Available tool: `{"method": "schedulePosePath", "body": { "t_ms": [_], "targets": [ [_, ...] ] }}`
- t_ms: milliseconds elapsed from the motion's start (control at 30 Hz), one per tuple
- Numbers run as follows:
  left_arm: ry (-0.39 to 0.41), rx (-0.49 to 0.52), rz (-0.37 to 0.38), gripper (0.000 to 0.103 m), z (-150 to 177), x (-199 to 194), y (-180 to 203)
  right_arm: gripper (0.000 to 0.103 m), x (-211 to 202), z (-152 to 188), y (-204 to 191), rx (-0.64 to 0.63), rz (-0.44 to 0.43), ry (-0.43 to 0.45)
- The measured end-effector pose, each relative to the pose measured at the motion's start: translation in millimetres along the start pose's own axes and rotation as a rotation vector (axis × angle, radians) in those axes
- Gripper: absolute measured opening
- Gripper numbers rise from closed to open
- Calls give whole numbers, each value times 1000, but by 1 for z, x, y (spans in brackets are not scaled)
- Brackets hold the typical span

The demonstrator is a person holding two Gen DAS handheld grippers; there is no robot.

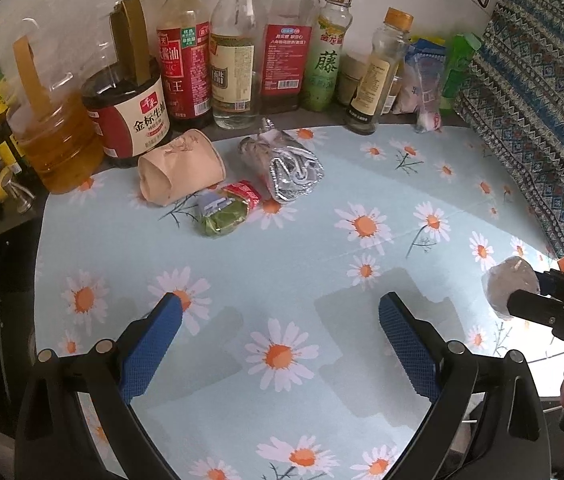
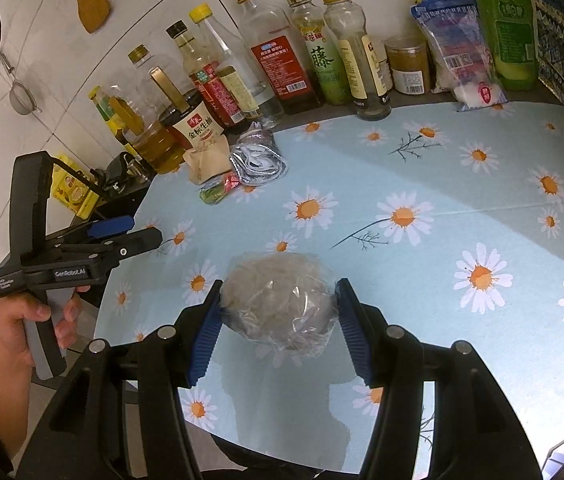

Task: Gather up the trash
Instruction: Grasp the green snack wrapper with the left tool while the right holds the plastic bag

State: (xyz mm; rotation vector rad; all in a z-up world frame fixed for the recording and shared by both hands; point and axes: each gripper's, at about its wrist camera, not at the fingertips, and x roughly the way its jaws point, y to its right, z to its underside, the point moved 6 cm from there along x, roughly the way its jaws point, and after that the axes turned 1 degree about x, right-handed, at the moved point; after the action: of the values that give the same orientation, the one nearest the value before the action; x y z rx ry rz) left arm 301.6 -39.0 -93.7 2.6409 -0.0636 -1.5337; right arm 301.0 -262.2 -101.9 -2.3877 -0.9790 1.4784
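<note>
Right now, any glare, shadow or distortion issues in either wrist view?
Left wrist: strong fisheye bending, dark corners, the left gripper casts soft double shadows on the tablecloth. Right wrist: same bending, bright glare along the near table edge, clear-wrapped wad sharp.

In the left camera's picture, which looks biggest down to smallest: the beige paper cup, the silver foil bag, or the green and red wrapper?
1. Beige paper cup and silver foil bag: too alike to rank.
2. Green and red wrapper: clearly smallest.
All three lie about equally far from the camera, so this should hold.

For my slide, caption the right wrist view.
Right gripper clamps a crumpled plastic ball above the daisy tablecloth.
</note>
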Motion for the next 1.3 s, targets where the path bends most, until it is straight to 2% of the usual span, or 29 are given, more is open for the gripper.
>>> {"method": "schedulePosePath", "body": {
  "t_ms": [433,600,667,833,933,1200,1300],
  "targets": [
    [-25,57,-7,95,-26,37,-7,56,9,-8,10,-4,-30,-17],
    [-74,78,-9,95,-32,68,-14,56,16,-9,15,-6,-35,-40],
    [-81,79,0,91,-38,77,-18,56,19,-9,17,-6,-33,-45],
    [-90,92,0,90,-51,96,-31,56,23,-10,22,5,-34,-54],
    [-112,104,17,81,-55,108,-36,56,25,-10,25,8,-29,-59],
    [-130,113,34,81,-60,125,-45,56,25,-11,34,25,-18,-60],
    [-134,154,33,81,-60,128,-43,56,25,-11,37,30,-14,-64]
  ]
}}
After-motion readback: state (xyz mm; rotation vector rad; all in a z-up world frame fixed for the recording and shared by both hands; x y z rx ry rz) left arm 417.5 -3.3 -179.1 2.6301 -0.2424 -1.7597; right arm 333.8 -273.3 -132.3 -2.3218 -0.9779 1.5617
